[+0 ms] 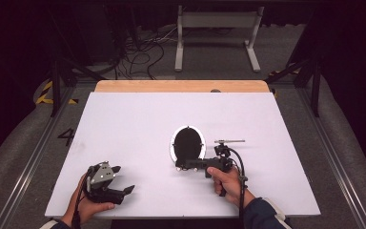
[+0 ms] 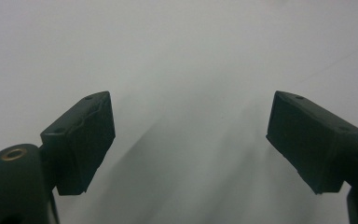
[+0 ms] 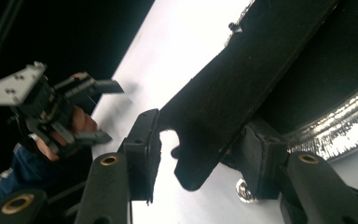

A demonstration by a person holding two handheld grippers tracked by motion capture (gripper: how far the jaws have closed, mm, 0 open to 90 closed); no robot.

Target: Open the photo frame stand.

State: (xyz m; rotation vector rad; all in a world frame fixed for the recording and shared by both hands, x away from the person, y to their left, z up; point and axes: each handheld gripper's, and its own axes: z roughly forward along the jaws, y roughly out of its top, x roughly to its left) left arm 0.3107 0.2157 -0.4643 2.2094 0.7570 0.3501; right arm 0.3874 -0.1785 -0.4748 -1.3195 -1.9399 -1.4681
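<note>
Right gripper is closing in on the handle of a black frying pan near the middle of the white desk point(image 1: 124, 114).

The frying pan point(image 1: 188, 142) is lying flat, long axis running from far to near, handle point(image 3: 223, 93) pointing to the person's side; the lift is not yet made, I judge; the right gripper point(image 1: 186, 166) is standing with its jaws part-way apart, the handle between them, one pad seeming to touch, a firm clamp not sure; the left gripper point(image 1: 121, 180) is waiting well apart to the left, jaws wide apart and holding nothing.
</note>
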